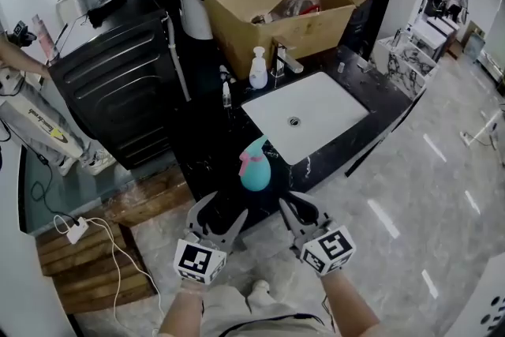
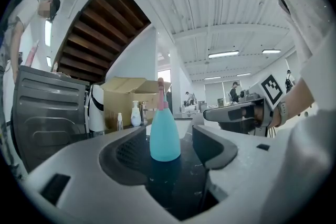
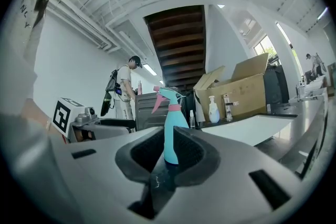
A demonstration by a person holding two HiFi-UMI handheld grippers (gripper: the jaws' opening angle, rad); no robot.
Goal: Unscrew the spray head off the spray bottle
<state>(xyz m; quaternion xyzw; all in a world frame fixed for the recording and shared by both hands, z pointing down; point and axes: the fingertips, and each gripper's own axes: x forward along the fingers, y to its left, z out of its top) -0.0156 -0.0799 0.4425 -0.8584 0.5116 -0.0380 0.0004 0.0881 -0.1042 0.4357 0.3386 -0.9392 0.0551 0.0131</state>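
A teal spray bottle (image 1: 255, 164) with a pink trigger and collar stands upright on the black counter (image 1: 201, 142), near its front edge and left of the sink. Both grippers are level and short of it, touching nothing. My left gripper (image 1: 221, 211) is open; in its own view the bottle (image 2: 165, 134) stands beyond the wide gap between the jaws (image 2: 169, 139). My right gripper (image 1: 300, 207) has only a narrow gap at its tips (image 3: 167, 136), and the bottle (image 3: 173, 128) shows through it farther off. The spray head sits on the bottle.
A white sink (image 1: 316, 118) lies right of the bottle, with a tap (image 1: 282, 59), a white pump bottle (image 1: 258, 69) and a small bottle (image 1: 226, 95) behind. An open cardboard box (image 1: 292, 4) stands at the back. A black appliance (image 1: 118, 83), a person (image 1: 31, 118) and a wooden pallet (image 1: 87, 264) are at left.
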